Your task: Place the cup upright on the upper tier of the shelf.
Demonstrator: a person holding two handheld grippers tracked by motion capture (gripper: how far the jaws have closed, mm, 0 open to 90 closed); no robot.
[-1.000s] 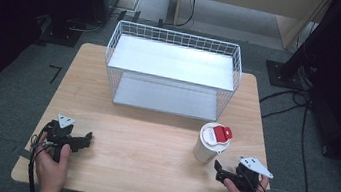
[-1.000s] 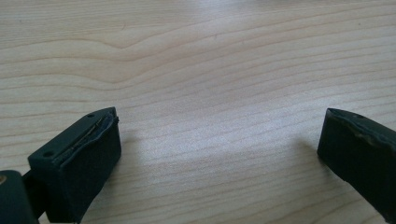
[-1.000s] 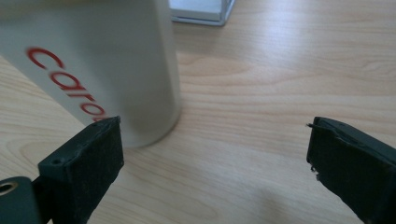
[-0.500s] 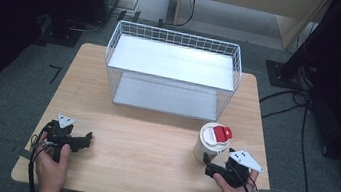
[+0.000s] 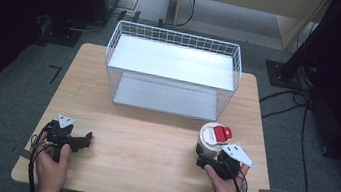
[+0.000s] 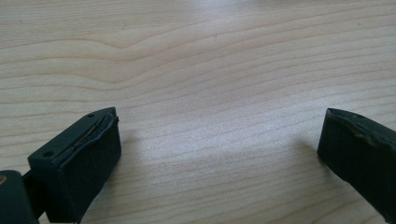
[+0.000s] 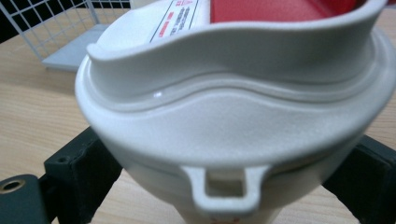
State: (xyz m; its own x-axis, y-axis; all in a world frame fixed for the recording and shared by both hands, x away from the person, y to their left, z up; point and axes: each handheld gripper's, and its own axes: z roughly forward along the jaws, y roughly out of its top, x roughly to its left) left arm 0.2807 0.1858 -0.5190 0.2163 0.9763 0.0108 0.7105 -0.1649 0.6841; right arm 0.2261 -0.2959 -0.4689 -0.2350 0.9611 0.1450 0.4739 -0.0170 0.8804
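Observation:
A white cup with a white lid and red flap (image 5: 213, 137) stands upright on the wooden table (image 5: 151, 144) at the right front. My right gripper (image 5: 206, 157) reaches it from the near side. In the right gripper view the cup (image 7: 224, 116) sits between the jaws, one on each side of its body below the lid, set as wide as an open gripper (image 7: 224, 186). My left gripper (image 5: 85, 139) rests at the left front, open, with bare wood between its jaws (image 6: 219, 149).
A white wire basket (image 5: 175, 32) with a pale floor stands at the back middle of the table, its near wall a short way beyond the cup. Cables lie on the dark floor to the right.
My right gripper has moved forward and left from the table's front right edge until its jaws stand around the cup. The left gripper and the cup have stayed put.

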